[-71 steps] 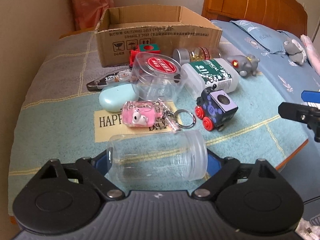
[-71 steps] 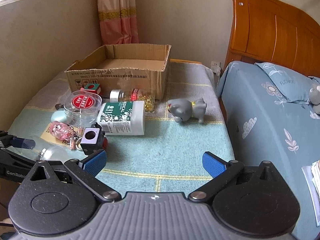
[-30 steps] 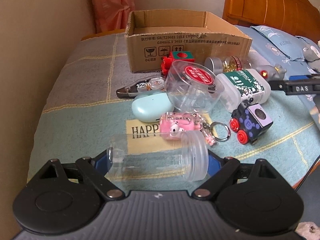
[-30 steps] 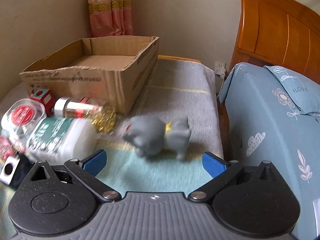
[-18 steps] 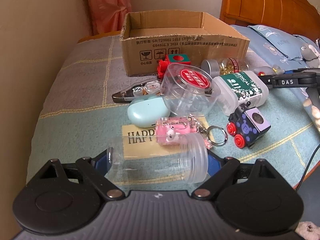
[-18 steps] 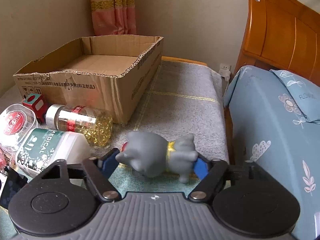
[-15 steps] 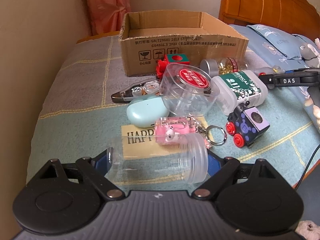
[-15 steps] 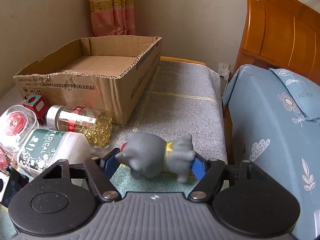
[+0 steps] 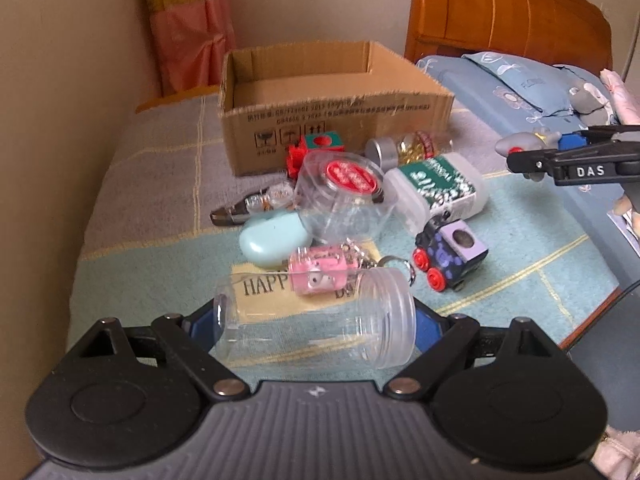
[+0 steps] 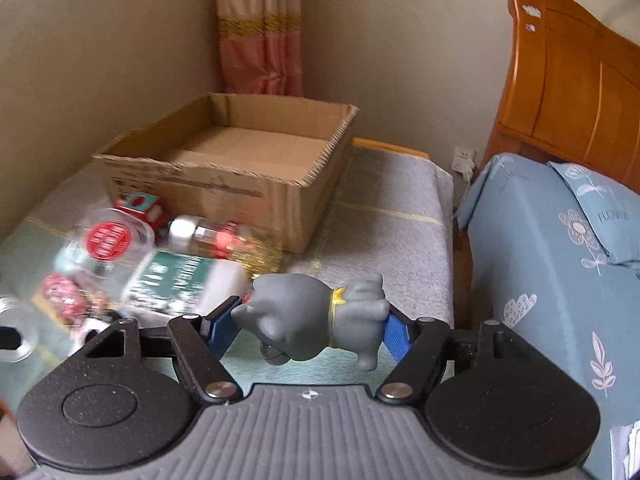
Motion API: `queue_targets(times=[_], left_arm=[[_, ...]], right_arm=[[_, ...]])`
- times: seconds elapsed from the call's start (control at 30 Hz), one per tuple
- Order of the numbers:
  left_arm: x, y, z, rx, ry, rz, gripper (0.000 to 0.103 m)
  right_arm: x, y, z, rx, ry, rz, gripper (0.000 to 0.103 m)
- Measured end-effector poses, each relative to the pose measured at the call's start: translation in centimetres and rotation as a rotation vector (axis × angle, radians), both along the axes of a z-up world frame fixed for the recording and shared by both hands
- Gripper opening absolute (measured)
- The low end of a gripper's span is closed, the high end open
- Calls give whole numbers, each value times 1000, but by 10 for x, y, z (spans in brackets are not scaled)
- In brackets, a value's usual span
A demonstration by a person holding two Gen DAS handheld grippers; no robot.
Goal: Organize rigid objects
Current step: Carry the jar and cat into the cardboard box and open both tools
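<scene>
In the left wrist view the left gripper point(image 9: 314, 326) sits at the bottom centre of the frame, its jaws spread wide and pressed against the two ends of a clear plastic jar point(image 9: 314, 320) that lies sideways between them, ribbed mouth toward the right. The jar hangs above a pale green and grey checked blanket point(image 9: 140, 248).

Past the jar, in the middle of the frame, lies a cluster of small things: a pink charm keyring point(image 9: 320, 270), a mint green oval case point(image 9: 274, 240), a clear round tub with a red label point(image 9: 344, 196), a white bottle with a green label point(image 9: 438, 188), a dark toy train with red wheels point(image 9: 450, 254) and a glass bottle of yellow capsules point(image 9: 404, 148). An open brown cardboard box point(image 9: 332, 116) stands behind them at upper centre.

In the right wrist view the right gripper point(image 10: 308, 330) fills the lower centre. Its jaws have just been closing, and the blue pads now clamp a grey rubber animal toy with a yellow collar point(image 10: 316, 316) by head and rump, clear of the blanket. The box point(image 10: 240, 164) shows at centre left, its floor bare. A wooden headboard point(image 10: 568, 92) and blue floral bedding point(image 10: 552, 248) fill the right side.
</scene>
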State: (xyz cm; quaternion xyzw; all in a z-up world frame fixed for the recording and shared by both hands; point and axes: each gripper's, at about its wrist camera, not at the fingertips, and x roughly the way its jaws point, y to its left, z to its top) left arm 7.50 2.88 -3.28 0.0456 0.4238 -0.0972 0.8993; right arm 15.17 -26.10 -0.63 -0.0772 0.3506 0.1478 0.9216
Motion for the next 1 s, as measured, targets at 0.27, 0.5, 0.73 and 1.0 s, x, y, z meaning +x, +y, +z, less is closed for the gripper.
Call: queue_targets(times=[0.27, 0.5, 0.73, 1.0], left_arm=[[1, -1, 35, 24, -57, -46, 90], [26, -2, 61, 39, -107, -72, 90], [85, -2, 77, 70, -124, -50, 90], [172, -9, 81, 78, -69, -42, 90]], right_arm=[[-25, 13, 40, 41, -63, 73, 76], [-17, 28, 60, 27, -90, 123, 76], [15, 41, 71, 39, -74, 146, 76], [63, 57, 77, 41, -57, 150, 76]])
